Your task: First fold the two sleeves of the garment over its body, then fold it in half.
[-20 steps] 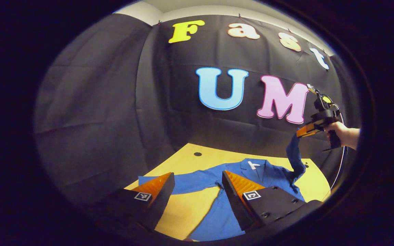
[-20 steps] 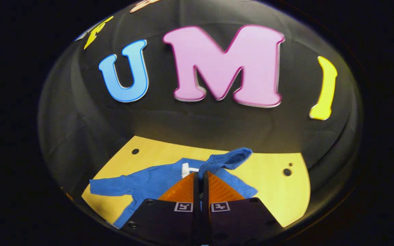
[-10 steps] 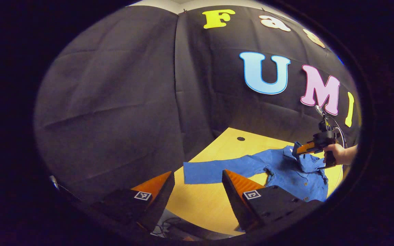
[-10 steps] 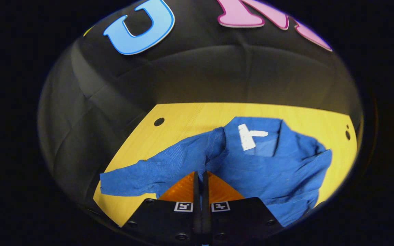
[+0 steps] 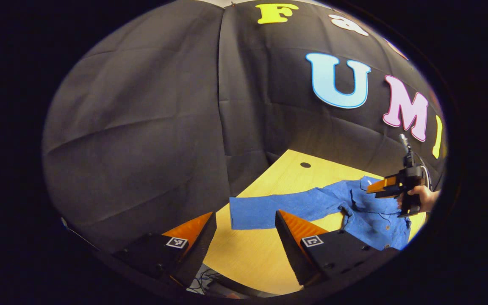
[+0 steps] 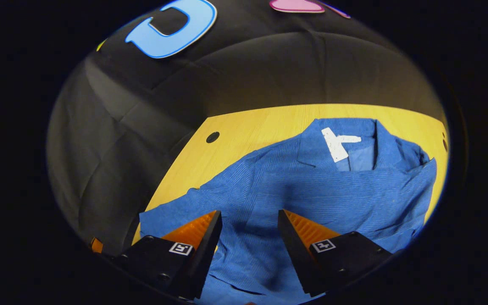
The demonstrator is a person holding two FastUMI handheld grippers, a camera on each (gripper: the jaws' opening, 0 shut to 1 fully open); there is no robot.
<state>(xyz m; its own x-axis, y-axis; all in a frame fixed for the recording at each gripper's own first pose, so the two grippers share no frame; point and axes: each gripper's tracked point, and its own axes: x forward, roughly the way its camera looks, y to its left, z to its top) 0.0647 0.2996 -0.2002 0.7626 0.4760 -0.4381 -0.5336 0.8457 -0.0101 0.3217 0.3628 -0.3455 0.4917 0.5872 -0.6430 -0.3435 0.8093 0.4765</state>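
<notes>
Right gripper (image 6: 248, 218) first: we see its two fingers spread wide apart above the blue long-sleeved button-up shirt (image 6: 311, 186), nothing between them, cloth lying flat underneath. From the right gripper view the shirt is spread on the pale yellow wooden tabletop (image 6: 244, 131), collar toward the black cloth wall, a white neck label (image 6: 335, 144) showing inside the collar. One blue sleeve (image 6: 345, 195) lies folded across the chest below the collar. Over to the left gripper view, and we catch that same right gripper (image 5: 380, 189) farther off, held by a hand (image 5: 420, 199), hovering over the shirt's (image 5: 367, 212) body with its fingers parted. Our left gripper (image 5: 244, 220) hangs above the table's (image 5: 244, 258) near edge, fingers wide apart, gripping nothing. Between them we see the other blue sleeve (image 5: 282, 205) stretched out flat and straight across the wood, away from the body, unfolded. A small round dark hole (image 5: 305, 164) sits in the tabletop near the wall.
</notes>
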